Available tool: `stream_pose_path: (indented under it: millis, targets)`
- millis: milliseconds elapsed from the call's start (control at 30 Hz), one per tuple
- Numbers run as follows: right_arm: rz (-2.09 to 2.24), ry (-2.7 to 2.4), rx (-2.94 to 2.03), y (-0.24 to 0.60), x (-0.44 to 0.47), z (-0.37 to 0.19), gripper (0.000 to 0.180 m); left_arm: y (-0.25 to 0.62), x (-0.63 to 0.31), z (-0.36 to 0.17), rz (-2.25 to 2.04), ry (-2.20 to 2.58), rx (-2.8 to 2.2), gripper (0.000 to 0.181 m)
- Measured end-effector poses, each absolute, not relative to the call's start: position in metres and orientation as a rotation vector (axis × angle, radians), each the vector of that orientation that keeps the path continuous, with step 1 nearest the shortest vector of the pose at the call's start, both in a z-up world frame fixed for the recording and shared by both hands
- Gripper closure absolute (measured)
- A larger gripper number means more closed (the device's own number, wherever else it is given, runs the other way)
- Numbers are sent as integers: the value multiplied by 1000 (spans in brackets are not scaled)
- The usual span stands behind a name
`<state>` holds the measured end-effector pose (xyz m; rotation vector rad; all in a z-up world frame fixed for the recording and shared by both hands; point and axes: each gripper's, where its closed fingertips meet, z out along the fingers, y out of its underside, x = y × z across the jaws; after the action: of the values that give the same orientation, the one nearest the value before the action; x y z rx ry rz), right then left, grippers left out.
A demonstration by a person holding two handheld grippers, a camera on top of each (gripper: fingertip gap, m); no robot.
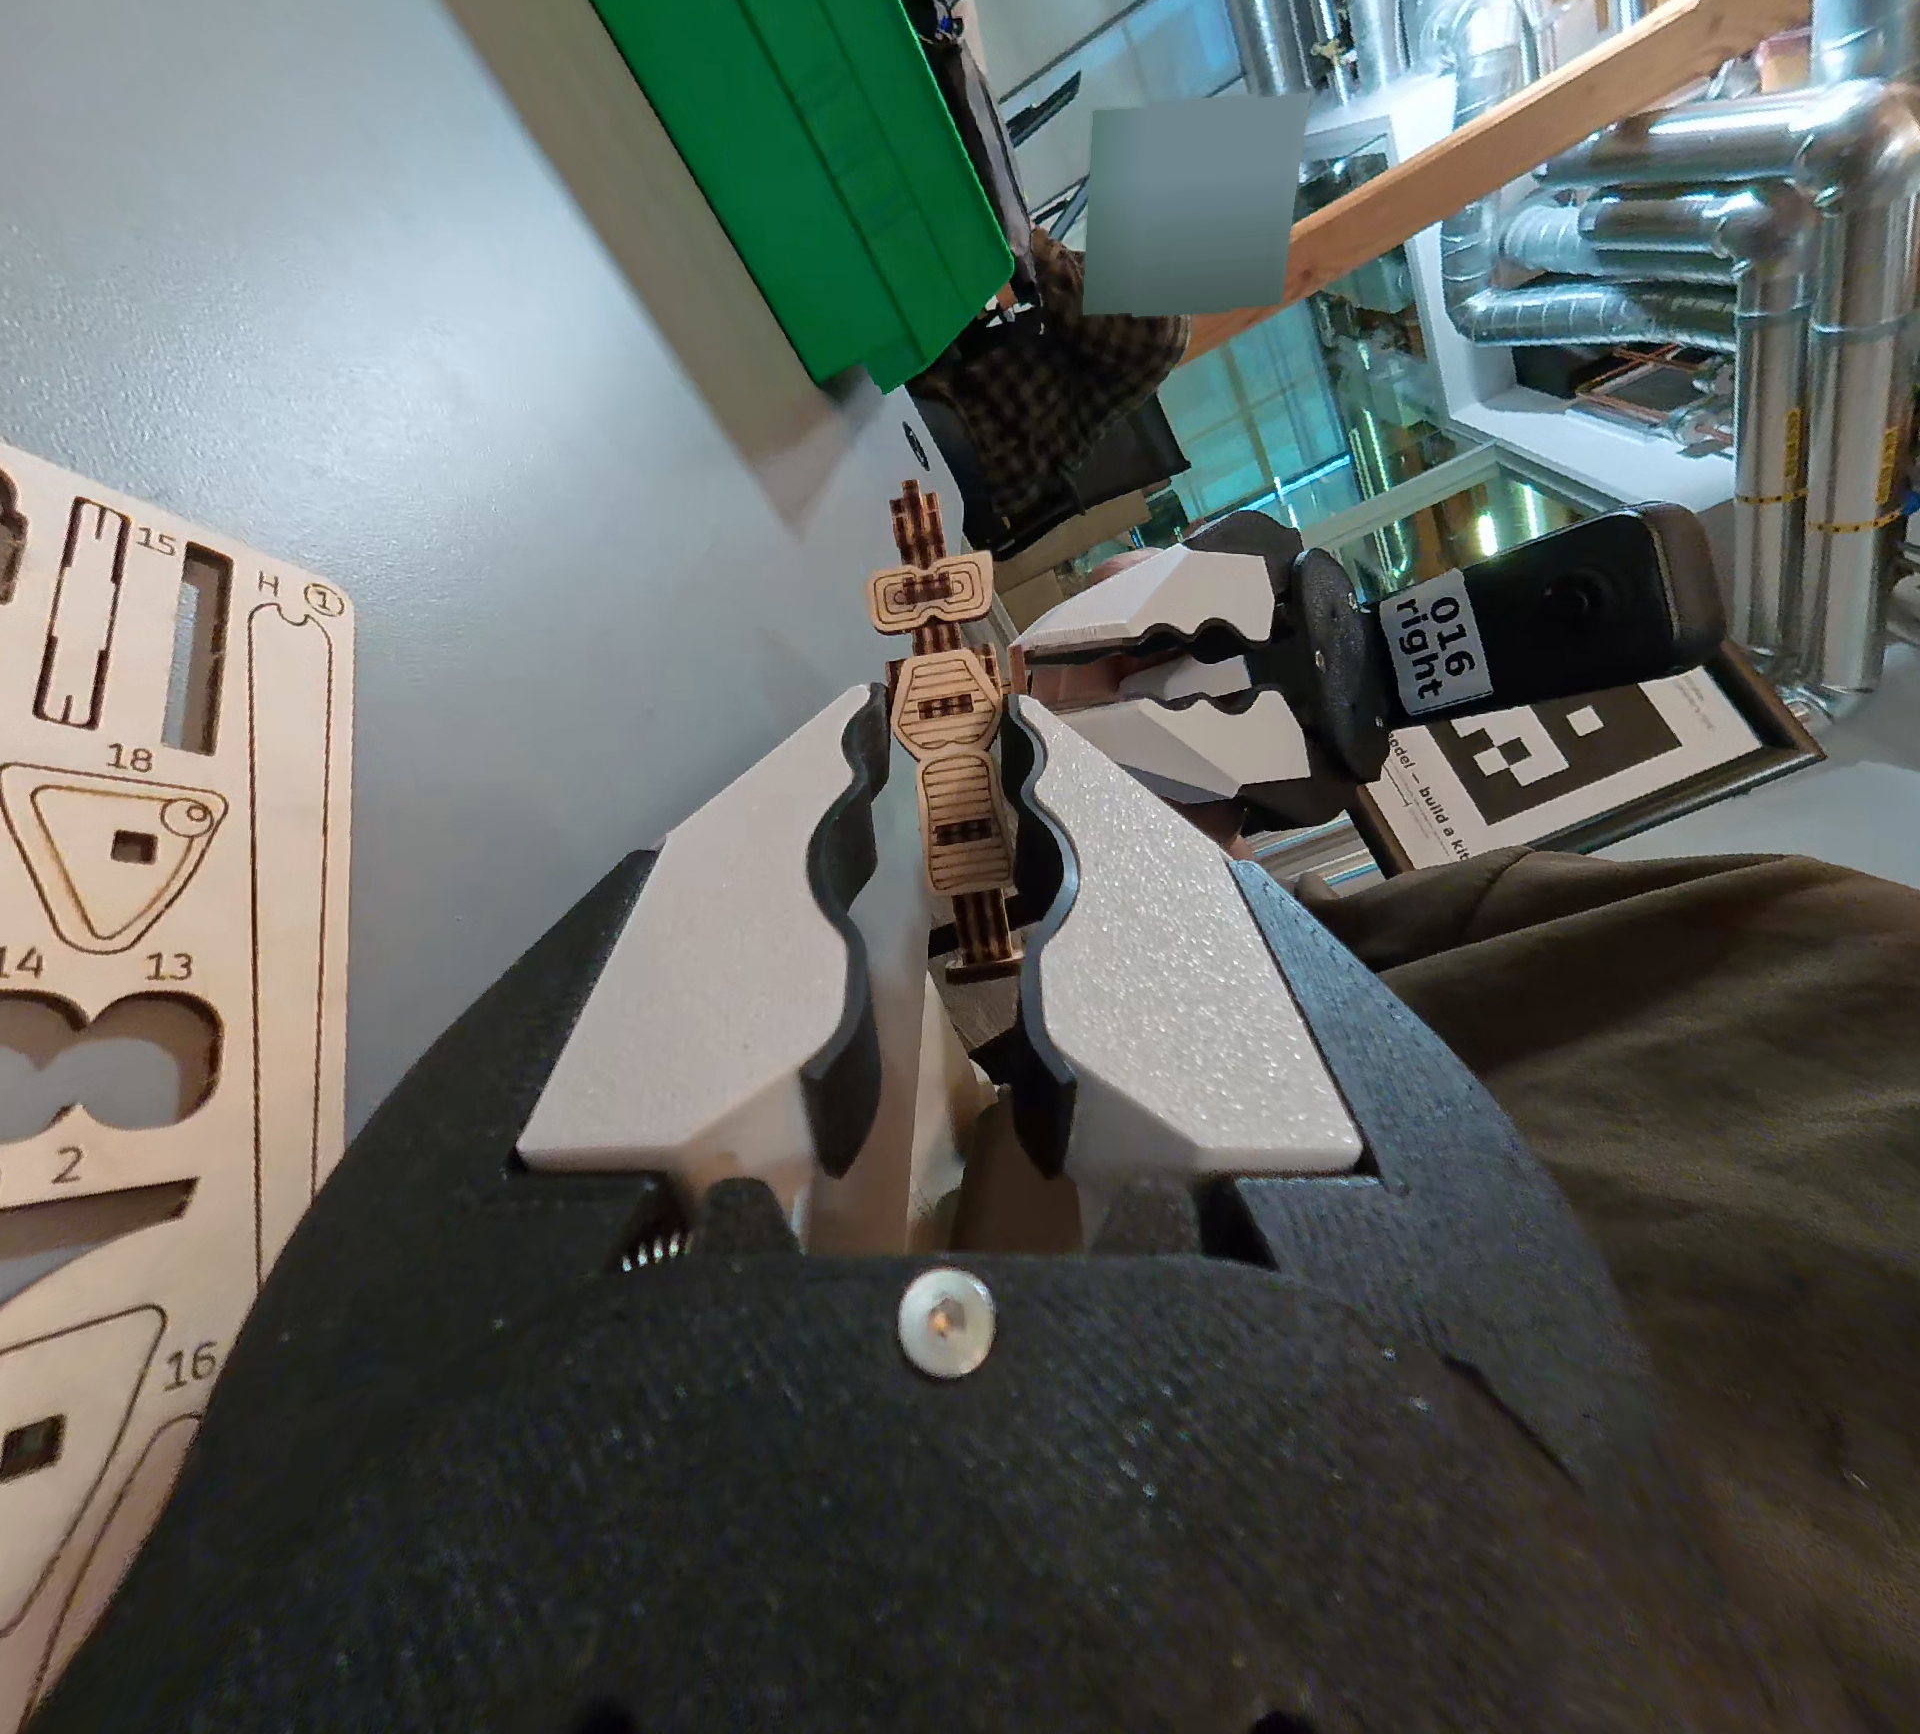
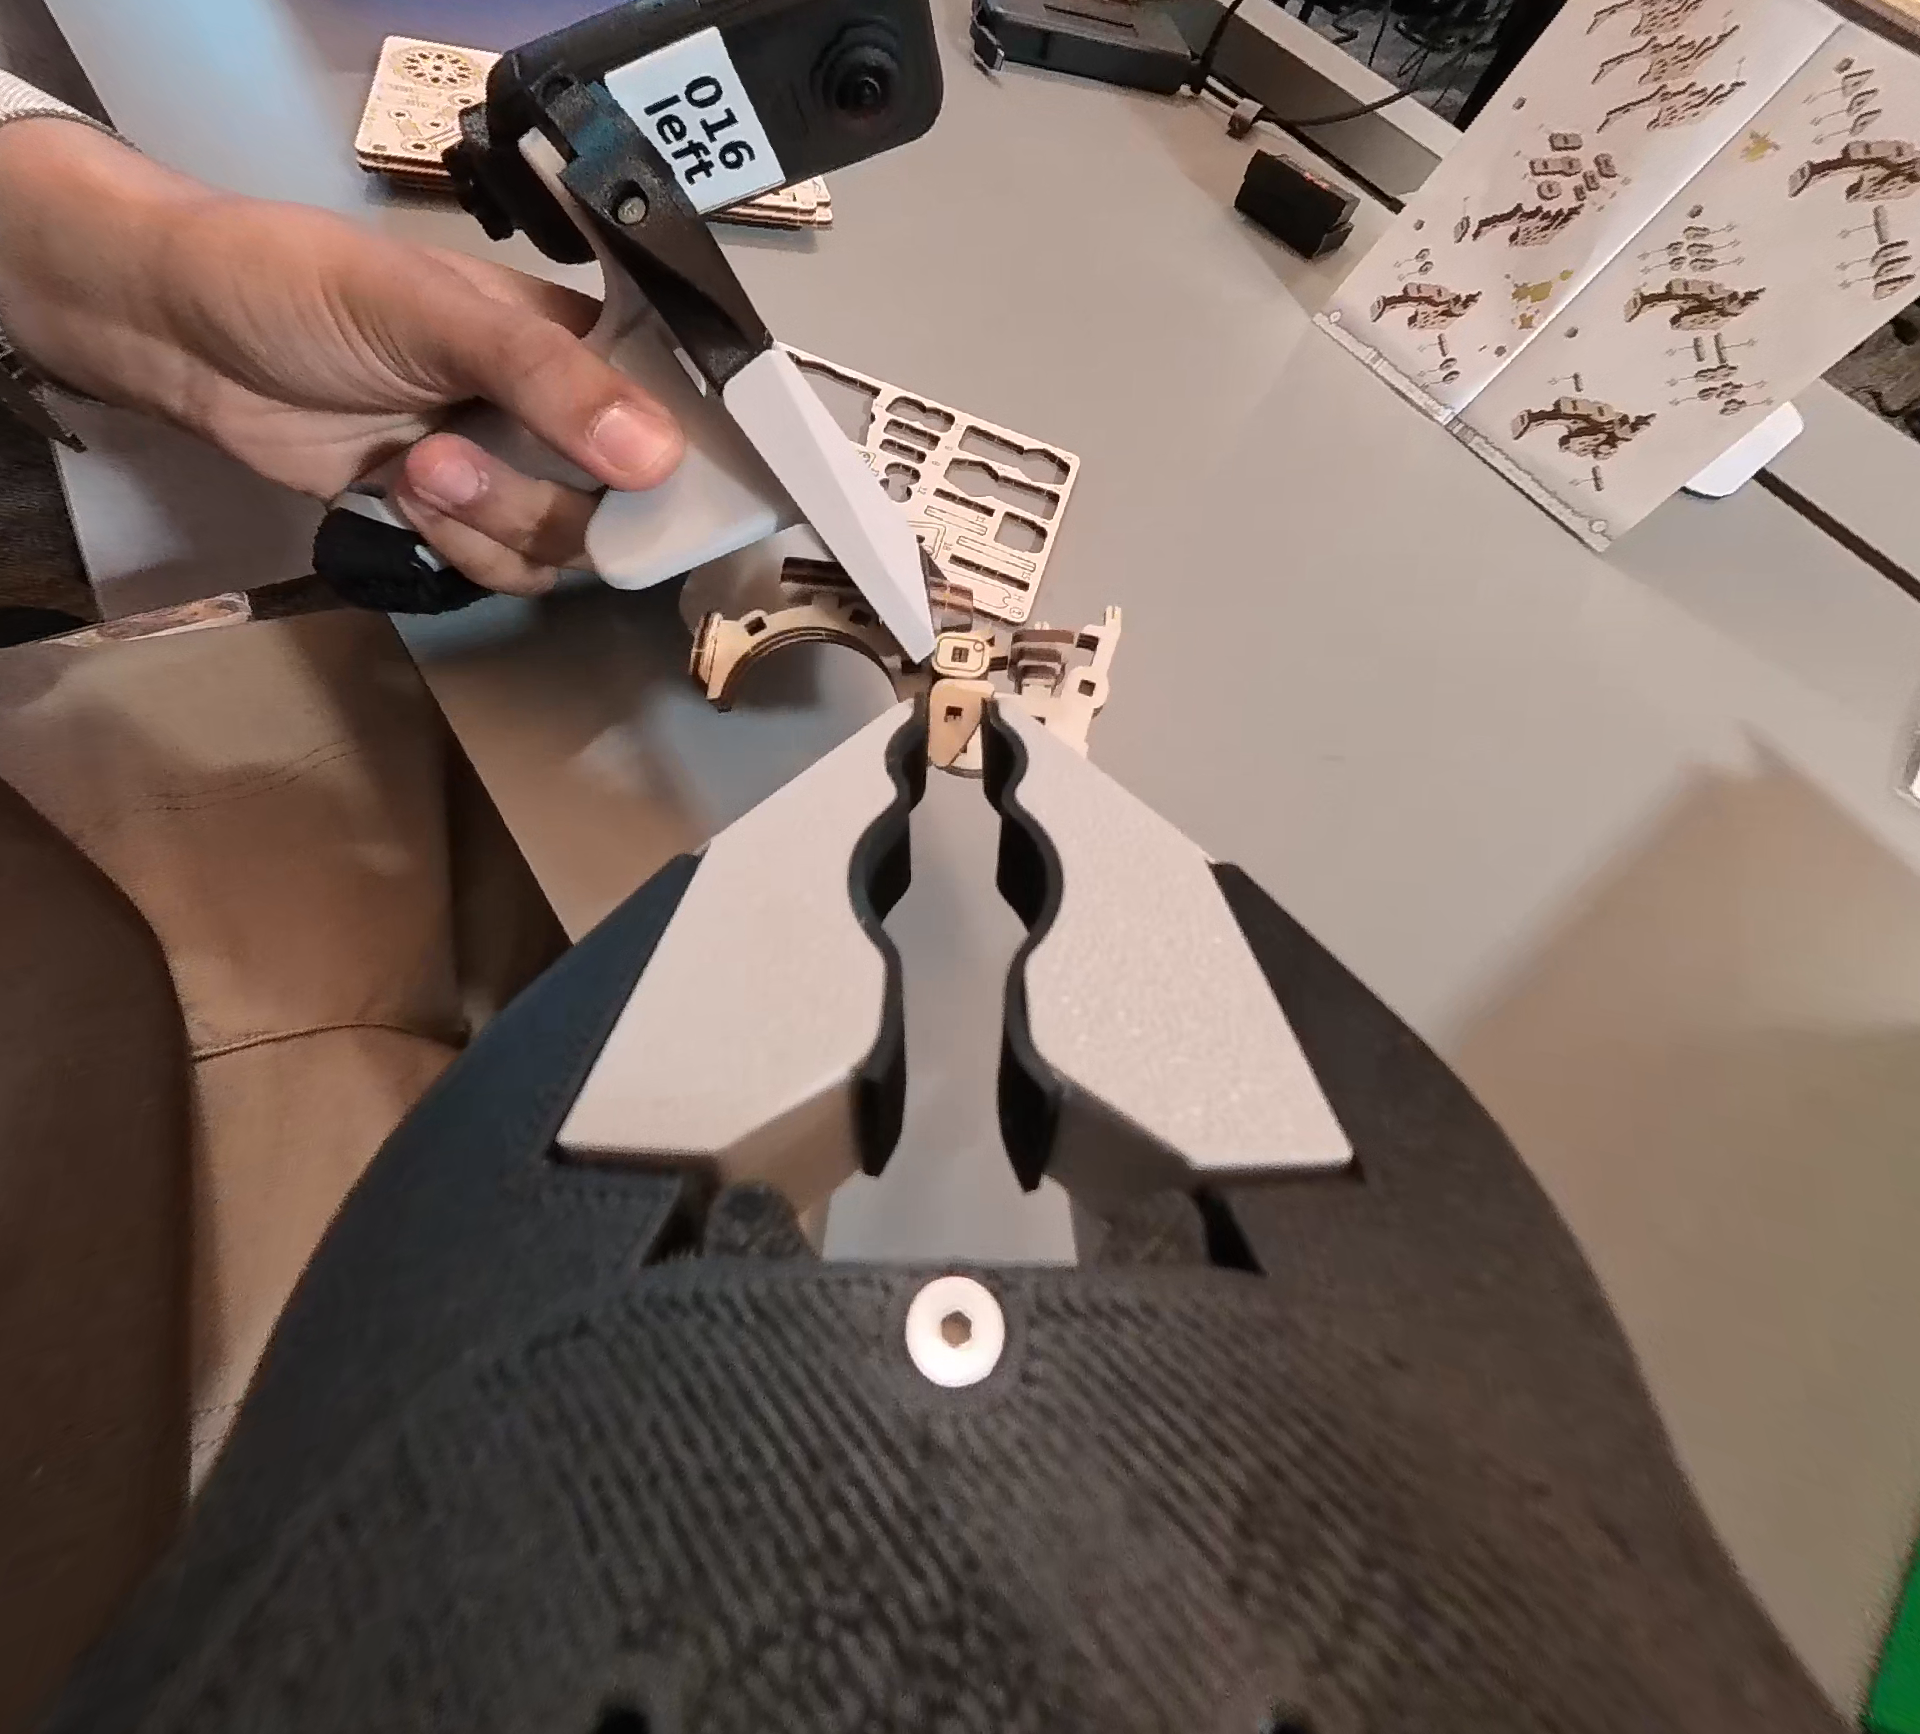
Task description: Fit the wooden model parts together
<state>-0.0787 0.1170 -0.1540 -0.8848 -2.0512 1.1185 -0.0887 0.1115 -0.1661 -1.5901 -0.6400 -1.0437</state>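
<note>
The wooden model sits at the centre of the left wrist view, a slim spine threaded with flat engraved plates, its long axis running nearly straight up the frame, with the free end pointing toward the top. The left gripper is clenched on its lower half, the plates pinched between the wavy black pads; this probably keeps the spine rigid and exposes its side for the next piece. From the right of centre the right gripper comes in almost level, crosswise to the spine. In the right wrist view, this right gripper is clamped on a small wooden piece at frame centre, its tip touching or just short of the model; I cannot tell which. The hold suggests the piece is being pressed on sideways.

Beyond, a punched-out part sheet lies at left on the grey table, and an instruction sheet stands propped at upper right.
</note>
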Motion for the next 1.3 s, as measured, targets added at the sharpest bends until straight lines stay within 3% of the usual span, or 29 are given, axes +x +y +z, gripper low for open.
stream_pose_path:
  millis: [1300]
  targets:
    - [1146,-2053,-897,115,-79,-155,171,112,-87,-166,-1038,-628,-1597,163]
